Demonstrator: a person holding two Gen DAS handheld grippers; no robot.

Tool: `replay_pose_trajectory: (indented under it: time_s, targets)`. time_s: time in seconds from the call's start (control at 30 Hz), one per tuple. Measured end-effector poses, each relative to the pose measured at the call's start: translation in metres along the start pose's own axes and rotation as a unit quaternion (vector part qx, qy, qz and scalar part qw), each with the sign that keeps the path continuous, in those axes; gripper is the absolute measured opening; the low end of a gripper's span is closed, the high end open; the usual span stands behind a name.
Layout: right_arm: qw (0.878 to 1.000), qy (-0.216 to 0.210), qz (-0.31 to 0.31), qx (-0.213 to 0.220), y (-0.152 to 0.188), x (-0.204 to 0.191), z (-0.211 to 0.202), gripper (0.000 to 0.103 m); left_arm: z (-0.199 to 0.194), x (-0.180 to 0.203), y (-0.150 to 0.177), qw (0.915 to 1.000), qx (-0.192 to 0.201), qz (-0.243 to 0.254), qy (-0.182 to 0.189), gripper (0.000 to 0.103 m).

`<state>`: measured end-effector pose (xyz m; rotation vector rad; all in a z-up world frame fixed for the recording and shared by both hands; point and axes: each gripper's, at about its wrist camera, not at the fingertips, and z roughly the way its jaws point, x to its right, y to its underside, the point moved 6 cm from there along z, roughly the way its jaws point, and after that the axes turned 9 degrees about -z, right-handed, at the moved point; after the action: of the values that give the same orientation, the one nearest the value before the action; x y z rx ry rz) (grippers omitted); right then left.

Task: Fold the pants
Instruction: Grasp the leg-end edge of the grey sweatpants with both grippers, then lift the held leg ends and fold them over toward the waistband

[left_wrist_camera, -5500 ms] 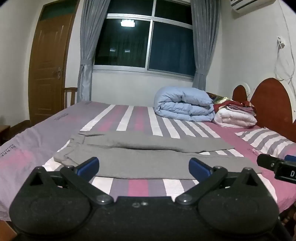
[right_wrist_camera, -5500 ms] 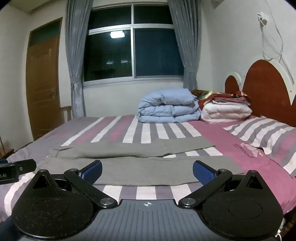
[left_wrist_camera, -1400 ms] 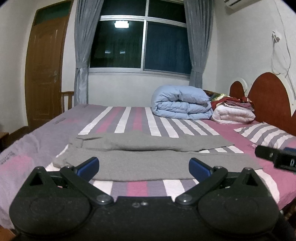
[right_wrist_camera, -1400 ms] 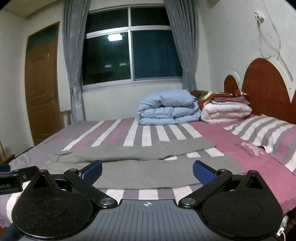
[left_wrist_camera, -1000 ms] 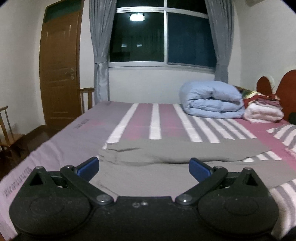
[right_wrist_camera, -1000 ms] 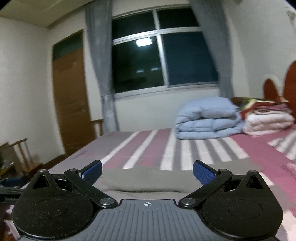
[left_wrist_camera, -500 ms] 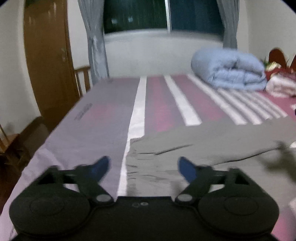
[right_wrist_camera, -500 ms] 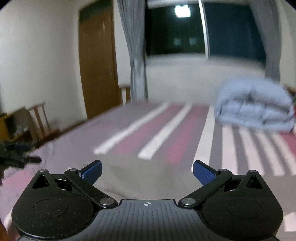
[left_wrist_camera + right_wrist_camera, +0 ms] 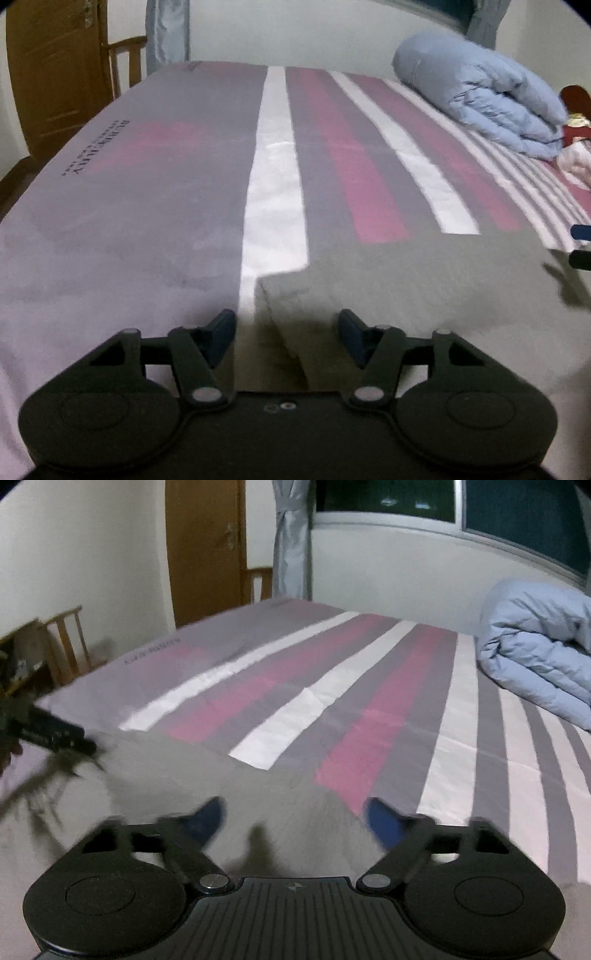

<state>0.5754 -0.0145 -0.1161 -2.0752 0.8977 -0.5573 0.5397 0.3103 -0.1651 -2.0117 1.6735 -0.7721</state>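
Grey pants [image 9: 424, 280] lie flat on the striped bed [image 9: 147, 192]. In the left wrist view my left gripper [image 9: 286, 334] hangs low over the pants' near left corner. Its jaws are closing, the folded corner edge lies between them, and the pads do not press on it. In the right wrist view my right gripper [image 9: 295, 821] is low over the grey pants [image 9: 177, 775] near their far edge. Its jaws are closing too, blurred, with cloth below the gap and no grip seen. The left gripper [image 9: 55, 734] shows at the left; the right gripper [image 9: 581, 243] shows at the right edge.
A folded light-blue duvet [image 9: 480, 92] lies at the far right of the bed, also the duvet [image 9: 535, 646] in the right wrist view. A wooden chair [image 9: 122, 62] and a brown door [image 9: 207, 546] stand beyond the bed's left end. Another chair [image 9: 66, 642] stands by the wall.
Both grippers have swept left along the bed and dropped down to the pants' left end. Both pairs of jaws stand narrower than before, the left more so.
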Motion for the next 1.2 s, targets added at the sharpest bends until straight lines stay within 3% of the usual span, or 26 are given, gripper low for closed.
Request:
replay_pose_trajectory:
  time_s: [0.2,0.3,0.37,0.43,0.47,0.5,0.57,0.6,0.73,0.97,1.2]
  targets:
    - [0.999,-0.019,-0.010,-0.029,0.004,0.017,0.044,0.078,0.031,-0.004,-0.011,0.9990,-0.025,0.032,-0.017,0.057]
    - [0.998,0.002,-0.022,-0.060,0.012,0.024,0.064,0.078,0.040,-0.009,-0.013,0.9988,-0.028,0.037,-0.013,0.064]
    - [0.997,-0.017,-0.013,-0.077,0.021,0.027,0.077,0.078,0.044,-0.012,-0.012,0.9993,-0.031,0.022,0.005,0.061]
    - [0.996,-0.021,-0.016,-0.081,0.025,0.026,0.082,0.075,0.044,-0.013,-0.010,0.9990,-0.028,0.011,0.034,0.040]
    - [0.996,-0.026,-0.018,-0.082,0.026,0.025,0.083,0.063,0.044,-0.012,-0.010,0.9983,-0.027,0.008,0.051,0.029]
    - [0.996,-0.031,-0.018,-0.082,0.025,0.023,0.082,0.054,0.043,-0.011,-0.009,0.9983,-0.024,0.010,0.052,0.028]
    - [0.996,-0.037,-0.016,-0.083,0.022,0.021,0.080,0.016,0.040,-0.011,-0.010,0.9984,-0.014,0.010,0.054,0.024]
    - [0.996,-0.041,-0.012,-0.083,0.019,0.020,0.078,0.014,0.037,-0.013,-0.012,0.9983,-0.007,0.002,0.058,0.020]
    - [0.997,-0.031,-0.025,-0.059,0.007,0.012,0.050,0.010,0.012,-0.014,-0.020,0.9962,0.042,-0.002,0.076,0.010]
    - [0.998,-0.012,-0.063,-0.011,-0.016,-0.017,-0.021,0.010,-0.056,0.000,-0.020,0.9856,0.115,0.025,0.122,0.007]
    - [0.991,0.011,-0.121,0.049,-0.001,-0.066,-0.112,0.010,-0.126,-0.008,0.020,0.9672,0.185,0.014,0.174,0.007]
